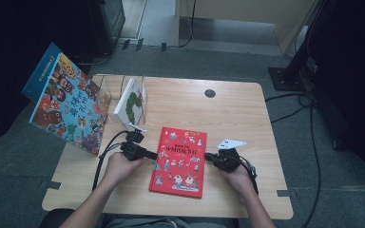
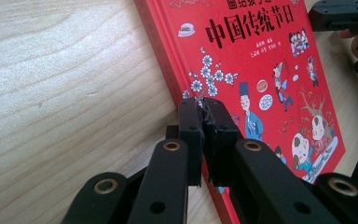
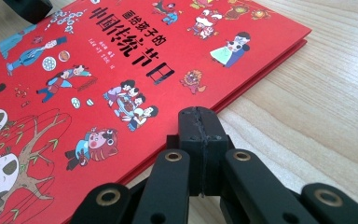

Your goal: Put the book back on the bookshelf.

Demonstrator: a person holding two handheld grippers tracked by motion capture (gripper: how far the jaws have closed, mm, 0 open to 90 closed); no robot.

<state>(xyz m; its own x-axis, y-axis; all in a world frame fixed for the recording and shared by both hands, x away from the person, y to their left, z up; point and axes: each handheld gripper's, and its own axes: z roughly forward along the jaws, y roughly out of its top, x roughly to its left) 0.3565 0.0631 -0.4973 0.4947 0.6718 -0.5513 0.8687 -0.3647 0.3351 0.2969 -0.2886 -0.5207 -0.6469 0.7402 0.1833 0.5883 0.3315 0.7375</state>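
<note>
- Red picture book (image 1: 179,162) lies flat mid-table; left gripper (image 1: 154,155) and right gripper (image 1: 208,155) flank it at its two long edges.
- Bare tabletop (image 1: 237,111) beyond and right of the book: open passage.
- Far-left corner blocked: wire rack (image 1: 140,102) holding an upright white book (image 1: 129,100), blue picture book (image 1: 66,100) leaning beside it.

Flat book (image 1: 179,162) on table (image 1: 247,123), between left gripper (image 1: 153,155) and right gripper (image 1: 208,156). Left claw at book's left edge, right claw at its right edge. Wire rack (image 1: 123,97) behind left claw, upright book (image 1: 130,102) in it. Big picture book (image 1: 66,102) left of rack, leaning.
</note>
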